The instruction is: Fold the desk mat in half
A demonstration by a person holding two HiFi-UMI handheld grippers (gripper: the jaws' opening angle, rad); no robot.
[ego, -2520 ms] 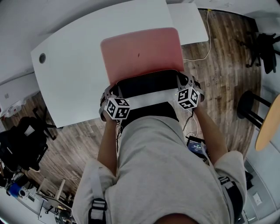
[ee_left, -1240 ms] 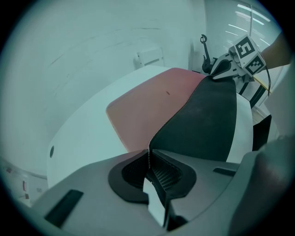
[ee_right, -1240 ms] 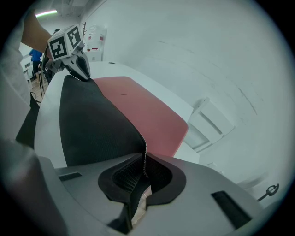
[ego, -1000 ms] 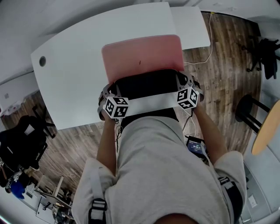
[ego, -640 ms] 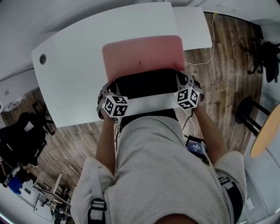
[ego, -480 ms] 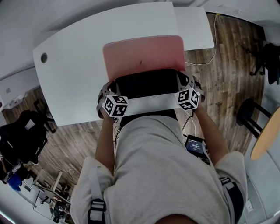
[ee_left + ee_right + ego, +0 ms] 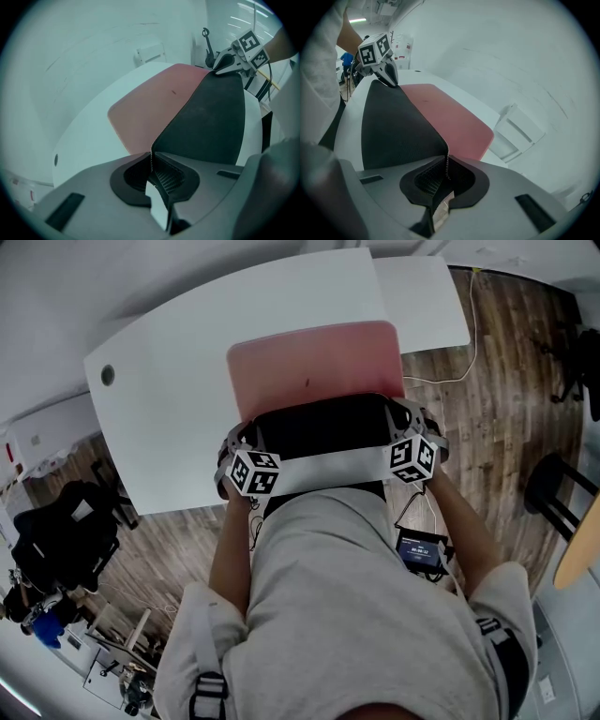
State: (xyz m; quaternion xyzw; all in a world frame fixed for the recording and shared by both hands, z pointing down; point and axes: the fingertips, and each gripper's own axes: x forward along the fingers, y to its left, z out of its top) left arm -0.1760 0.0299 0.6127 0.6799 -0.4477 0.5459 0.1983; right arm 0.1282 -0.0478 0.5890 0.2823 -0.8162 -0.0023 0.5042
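The left gripper (image 7: 152,158) has its fingers (image 7: 174,179) clamped tight on the near left corner of the desk mat (image 7: 314,360). The right gripper (image 7: 446,169) pinches the near right corner the same way, the mat's stitched edge standing between its fingers (image 7: 425,182). Both corners are raised off the white bench (image 7: 173,404), so the mat's near part curves up and shows its black underside. The far part lies flat on the bench, pink side up. The two grippers sit well apart, one at each end of the lifted edge, close to the person's body.
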